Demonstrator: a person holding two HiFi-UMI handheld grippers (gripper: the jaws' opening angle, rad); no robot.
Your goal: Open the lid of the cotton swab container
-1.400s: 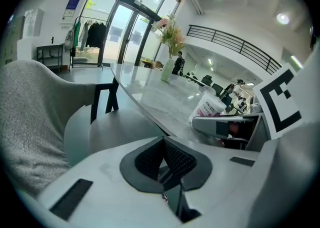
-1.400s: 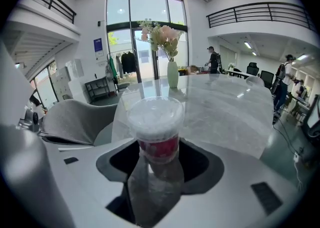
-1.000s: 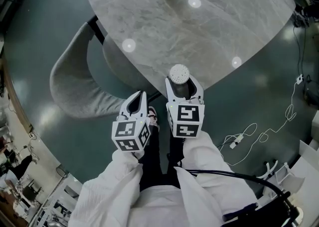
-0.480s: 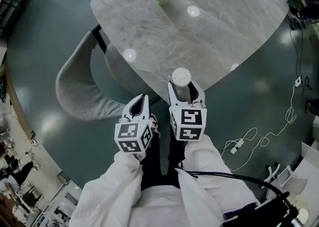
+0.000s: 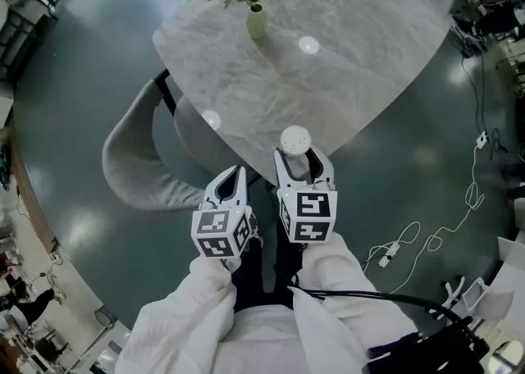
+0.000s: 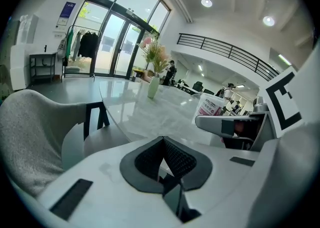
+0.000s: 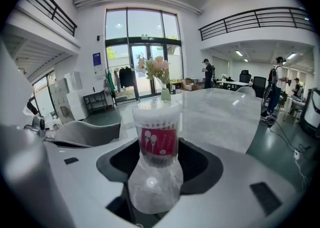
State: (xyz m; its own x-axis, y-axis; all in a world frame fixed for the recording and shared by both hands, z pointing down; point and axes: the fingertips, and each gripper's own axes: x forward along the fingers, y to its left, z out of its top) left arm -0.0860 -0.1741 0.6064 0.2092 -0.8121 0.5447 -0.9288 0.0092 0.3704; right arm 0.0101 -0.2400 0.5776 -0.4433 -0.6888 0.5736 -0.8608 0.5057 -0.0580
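The cotton swab container [image 5: 295,141], a clear tub with a white round lid and a red label [image 7: 156,143], stands upright between the jaws of my right gripper [image 5: 303,157], which is shut on its lower body [image 7: 155,172]. The lid [image 7: 155,108] sits closed on top. It hovers over the near edge of the marble table [image 5: 361,61]. My left gripper [image 5: 237,174] hangs just left of it, shut with nothing between its pads [image 6: 172,159]. In the left gripper view the container [image 6: 211,108] shows at the right, in the other gripper's jaw.
A green vase of pink flowers [image 5: 255,20] stands far back on the table. A grey chair [image 5: 139,159] is tucked under the table's left side. White cables [image 5: 426,229] trail on the dark floor at the right.
The head view has lifted and drawn back, bringing the flowers into sight. Both grippers keep their places side by side, with the container still held in the right one.
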